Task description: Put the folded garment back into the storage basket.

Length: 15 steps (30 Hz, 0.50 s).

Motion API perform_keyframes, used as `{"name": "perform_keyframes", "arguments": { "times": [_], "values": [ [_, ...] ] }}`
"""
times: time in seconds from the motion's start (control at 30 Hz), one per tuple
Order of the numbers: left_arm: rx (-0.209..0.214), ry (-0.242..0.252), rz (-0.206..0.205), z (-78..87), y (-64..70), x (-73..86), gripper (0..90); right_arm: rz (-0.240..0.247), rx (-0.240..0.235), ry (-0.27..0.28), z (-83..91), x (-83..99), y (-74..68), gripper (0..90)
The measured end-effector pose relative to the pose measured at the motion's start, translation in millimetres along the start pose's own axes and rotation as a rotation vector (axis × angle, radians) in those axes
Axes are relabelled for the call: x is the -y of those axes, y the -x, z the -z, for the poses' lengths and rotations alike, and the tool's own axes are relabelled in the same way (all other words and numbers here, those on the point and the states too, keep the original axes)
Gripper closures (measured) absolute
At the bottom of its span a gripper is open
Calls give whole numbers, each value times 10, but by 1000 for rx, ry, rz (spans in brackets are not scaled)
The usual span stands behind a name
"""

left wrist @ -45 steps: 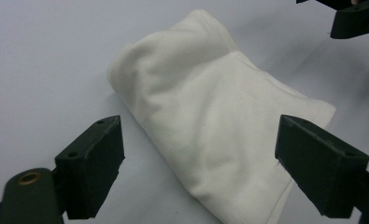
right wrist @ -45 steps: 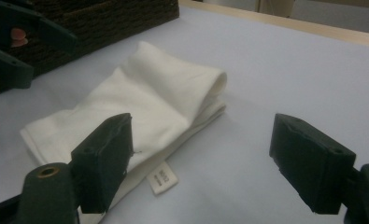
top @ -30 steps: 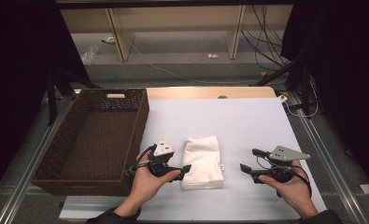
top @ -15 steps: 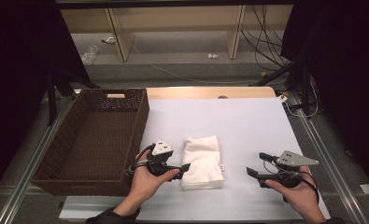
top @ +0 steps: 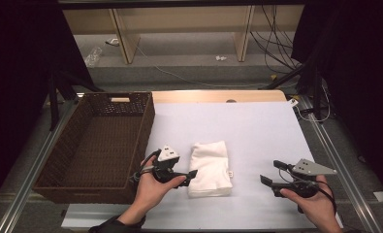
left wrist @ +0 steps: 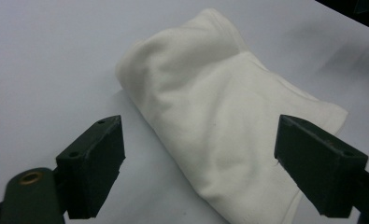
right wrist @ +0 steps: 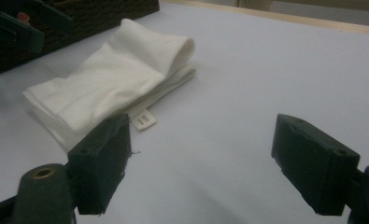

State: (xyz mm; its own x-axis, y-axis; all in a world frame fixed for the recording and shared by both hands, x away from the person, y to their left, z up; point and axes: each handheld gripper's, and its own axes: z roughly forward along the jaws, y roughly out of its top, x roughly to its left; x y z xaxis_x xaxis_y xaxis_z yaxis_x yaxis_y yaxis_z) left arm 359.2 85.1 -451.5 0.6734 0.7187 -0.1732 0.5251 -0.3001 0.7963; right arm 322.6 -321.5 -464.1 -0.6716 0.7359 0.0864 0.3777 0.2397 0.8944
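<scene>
A folded white cloth (top: 209, 167) lies on the white table cover (top: 247, 126), near the front and left of centre. My left gripper (top: 186, 171) rests at the cloth's left edge, open. In the left gripper view its jaws stand wide apart with the cloth (left wrist: 219, 121) lying ahead and between them, not touched. My right gripper (top: 270, 172) is held open well to the right of the cloth. In the right gripper view the cloth (right wrist: 112, 88) and its small label (right wrist: 144, 119) lie ahead to the left, clear of the jaws.
A dark wicker basket (top: 145, 127) stands at the table's left side, close to the left hand; its wall (right wrist: 102, 9) also shows behind the cloth. Bare white cover stretches behind and to the right of the cloth. Cables and shelving lie beyond the far edge.
The right gripper has drawn back toward the table's front edge and a little to the right, still open. The left gripper and the cloth have stayed put.
</scene>
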Motion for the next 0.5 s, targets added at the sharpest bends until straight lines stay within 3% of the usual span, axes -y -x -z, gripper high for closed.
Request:
{"name": "perform_keyframes", "arguments": {
  "times": [0.5],
  "values": [
    [-18,-7,-4,-26,7,0,161,0,-16,4,19,21,-11,208]
  ]
}}
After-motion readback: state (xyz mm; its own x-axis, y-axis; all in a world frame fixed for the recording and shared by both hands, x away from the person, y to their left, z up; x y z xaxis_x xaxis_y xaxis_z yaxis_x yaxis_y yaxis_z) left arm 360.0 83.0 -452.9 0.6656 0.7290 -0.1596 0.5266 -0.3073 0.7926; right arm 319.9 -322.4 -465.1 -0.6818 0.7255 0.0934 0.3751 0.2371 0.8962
